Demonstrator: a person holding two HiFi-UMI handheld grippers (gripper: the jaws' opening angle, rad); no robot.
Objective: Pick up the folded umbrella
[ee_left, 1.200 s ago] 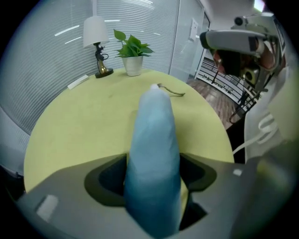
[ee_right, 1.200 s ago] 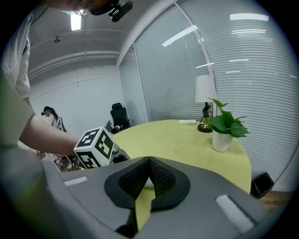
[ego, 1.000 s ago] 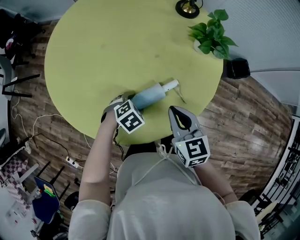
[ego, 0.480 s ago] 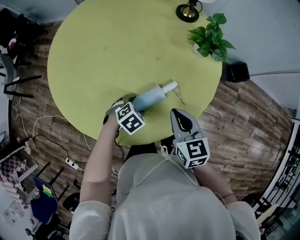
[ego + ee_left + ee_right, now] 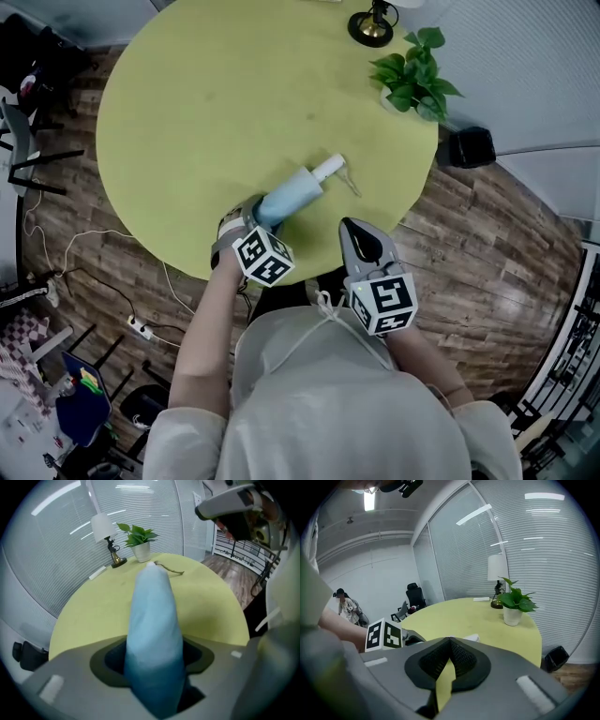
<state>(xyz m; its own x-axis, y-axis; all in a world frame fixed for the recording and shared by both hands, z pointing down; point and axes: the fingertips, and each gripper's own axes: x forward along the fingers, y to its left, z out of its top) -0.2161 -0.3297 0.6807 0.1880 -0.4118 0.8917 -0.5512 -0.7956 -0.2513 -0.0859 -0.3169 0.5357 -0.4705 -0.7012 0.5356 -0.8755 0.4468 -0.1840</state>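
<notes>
Round and yellow-green, the table point(image 5: 178, 103) is ringed by wood floor, with a potted plant point(image 5: 412, 80) and a lamp point(image 5: 370, 26) set at its far edge. The folded umbrella point(image 5: 292, 194) is found near the front edge. Its thick end is taken by the left gripper point(image 5: 255, 214), whose jaws have just been closing and are pressed on the fabric. The right gripper point(image 5: 361, 234) is held apart, pads together on nothing. Because soft fabric is gripped far from the middle, the white handle point(image 5: 328, 169) end could sag, or the sleeve could be pulled loose, once raised.
</notes>
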